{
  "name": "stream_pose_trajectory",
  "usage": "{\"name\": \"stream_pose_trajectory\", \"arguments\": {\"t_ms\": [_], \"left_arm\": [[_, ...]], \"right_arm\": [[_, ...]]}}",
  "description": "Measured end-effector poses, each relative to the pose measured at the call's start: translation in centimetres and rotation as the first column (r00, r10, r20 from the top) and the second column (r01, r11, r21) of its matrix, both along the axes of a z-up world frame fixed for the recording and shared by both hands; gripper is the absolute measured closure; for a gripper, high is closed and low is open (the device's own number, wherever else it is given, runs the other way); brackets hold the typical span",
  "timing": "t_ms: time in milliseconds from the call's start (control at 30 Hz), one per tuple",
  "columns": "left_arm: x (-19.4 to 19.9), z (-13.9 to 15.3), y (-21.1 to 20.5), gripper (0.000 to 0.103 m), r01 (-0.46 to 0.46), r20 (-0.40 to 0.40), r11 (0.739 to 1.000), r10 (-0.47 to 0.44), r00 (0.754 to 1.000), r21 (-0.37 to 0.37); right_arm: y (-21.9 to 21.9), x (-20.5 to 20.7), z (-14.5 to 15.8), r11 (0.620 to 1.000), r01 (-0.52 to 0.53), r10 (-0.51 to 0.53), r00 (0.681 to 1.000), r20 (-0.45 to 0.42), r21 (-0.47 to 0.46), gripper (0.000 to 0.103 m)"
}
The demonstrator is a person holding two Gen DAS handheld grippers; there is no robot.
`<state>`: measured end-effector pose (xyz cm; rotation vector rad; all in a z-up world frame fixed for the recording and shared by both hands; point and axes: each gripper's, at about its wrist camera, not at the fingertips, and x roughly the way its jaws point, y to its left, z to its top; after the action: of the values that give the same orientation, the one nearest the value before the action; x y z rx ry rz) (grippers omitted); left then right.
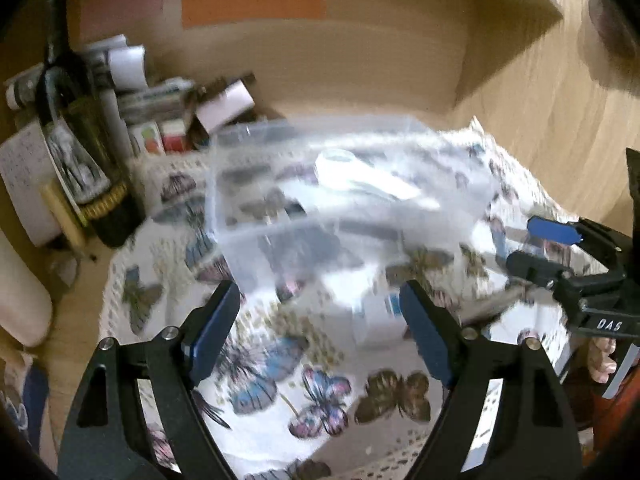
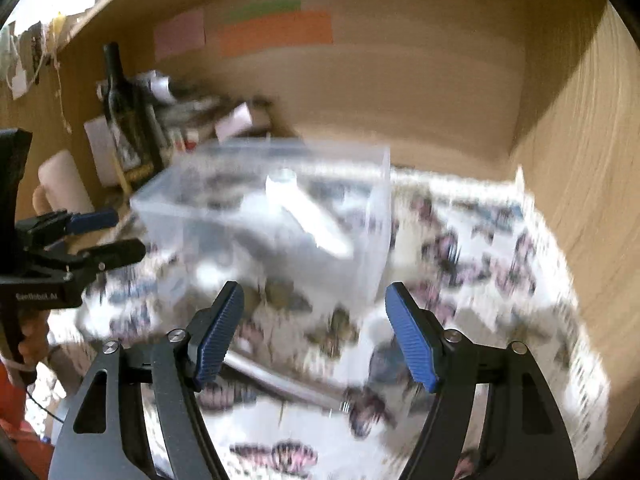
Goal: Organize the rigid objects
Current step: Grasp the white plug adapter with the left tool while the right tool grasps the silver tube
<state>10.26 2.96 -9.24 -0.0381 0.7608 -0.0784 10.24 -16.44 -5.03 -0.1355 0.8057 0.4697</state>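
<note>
With both views smeared by motion and my left gripper (image 1: 320,320) and right gripper (image 2: 314,334) spread empty just short of the clear bin (image 2: 272,216), I risk knocking it or misjudging the metal rod (image 2: 288,386) lying nearer me.

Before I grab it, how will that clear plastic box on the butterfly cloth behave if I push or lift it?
The clear plastic box looks thin-walled and nearly empty, holding only a white object, so it is probably light and may slide easily. Its walls look smooth, so the pads could slip. It sits on the butterfly cloth, which might bunch up under a push.
</note>
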Motion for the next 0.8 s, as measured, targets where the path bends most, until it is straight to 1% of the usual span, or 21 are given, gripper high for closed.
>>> {"name": "stream_pose_trajectory", "arguments": {"t_ms": [67, 133, 200, 233, 300, 333, 400, 433, 467, 500, 533, 567, 600, 633, 667, 700, 800], "left_arm": [[-0.1, -0.8, -0.5, 0.021, 0.011, -0.022, 1.0, -0.011, 1.0, 0.008], [-0.2, -1.4, -1.0, 0.022, 0.022, -0.037, 1.0, -0.022, 0.999, 0.012], [-0.1, -1.8, -1.4, 0.028, 0.033, -0.049, 0.999, -0.032, 0.998, 0.017], [0.0, -1.9, -1.6, 0.03, 0.039, -0.056, 0.999, -0.038, 0.998, 0.017], [0.4, -2.1, -2.1, 0.034, 0.052, -0.067, 0.999, -0.051, 0.996, 0.015], [0.5, -2.2, -2.3, 0.035, 0.059, -0.07, 0.998, -0.058, 0.996, 0.016], [1.0, -2.3, -2.7, 0.035, 0.068, -0.077, 0.998, -0.066, 0.995, 0.016], [1.2, -2.4, -2.9, 0.035, 0.073, -0.082, 0.997, -0.071, 0.994, 0.015], [1.5, -2.6, -3.1, 0.035, 0.076, -0.087, 0.997, -0.075, 0.993, 0.016], [1.8, -2.7, -3.3, 0.036, 0.078, -0.092, 0.997, -0.076, 0.993, 0.017], [2.0, -2.8, -3.4, 0.037, 0.081, -0.098, 0.997, -0.079, 0.992, 0.016], [2.3, -3.1, -3.5, 0.041, 0.084, -0.107, 0.996, -0.082, 0.991, 0.011], [2.6, -3.3, -3.6, 0.047, 0.087, -0.115, 0.996, -0.086, 0.99, 0.006], [2.8, -3.4, -3.6, 0.051, 0.09, -0.124, 0.996, -0.089, 0.988, 0.0], [2.9, -3.7, -3.7, 0.058, 0.095, -0.133, 0.995, -0.095, 0.986, -0.009], [3.1, -3.8, -3.7, 0.058, 0.098, -0.141, 0.995, -0.099, 0.985, -0.016], [2.8, -3.7, -3.5, 0.058, 0.09, -0.122, 0.996, -0.091, 0.988, -0.014]], "right_arm": [[0.2, -0.5, -1.5, 1.0, -0.016, 0.016, 0.999, -0.046, -0.015, 0.033], [0.7, -1.0, -2.5, 0.999, -0.041, 0.039, 0.997, -0.067, -0.032, 0.033], [1.0, -1.3, -3.2, 0.997, -0.062, 0.058, 0.995, -0.078, -0.055, 0.034], [1.2, -1.2, -3.4, 0.995, -0.072, 0.066, 0.994, -0.086, -0.064, 0.034], [1.3, -0.9, -3.7, 0.994, -0.081, 0.074, 0.992, -0.1, -0.068, 0.041], [1.2, -0.7, -3.7, 0.994, -0.091, 0.084, 0.99, -0.111, -0.056, 0.043], [1.2, -0.4, -3.6, 0.994, -0.092, 0.085, 0.99, -0.111, -0.056, 0.055], [1.2, -0.1, -3.6, 0.993, -0.089, 0.081, 0.991, -0.108, -0.074, 0.059], [1.2, 0.1, -3.8, 0.992, -0.086, 0.076, 0.991, -0.111, -0.089, 0.068], [1.1, 0.6, -4.1, 0.991, -0.086, 0.073, 0.989, -0.128, -0.099, 0.071], [1.0, 0.9, -4.3, 0.992, -0.088, 0.074, 0.987, -0.143, -0.094, 0.072], [0.7, 1.1, -4.4, 0.993, -0.091, 0.079, 0.986, -0.147, -0.077, 0.072], [0.5, 1.3, -4.4, 0.993, -0.093, 0.081, 0.985, -0.15, -0.071, 0.076], [0.5, 1.4, -4.3, 0.993, -0.084, 0.072, 0.987, -0.143, -0.083, 0.081], [0.5, 1.5, -4.3, 0.993, -0.08, 0.067, 0.988, -0.142, -0.087, 0.089], [0.3, 1.6, -4.2, 0.994, -0.073, 0.062, 0.989, -0.137, -0.082, 0.089], [0.2, 1.1, -3.8, 0.995, -0.07, 0.062, 0.992, -0.109, -0.077, 0.089]]}}
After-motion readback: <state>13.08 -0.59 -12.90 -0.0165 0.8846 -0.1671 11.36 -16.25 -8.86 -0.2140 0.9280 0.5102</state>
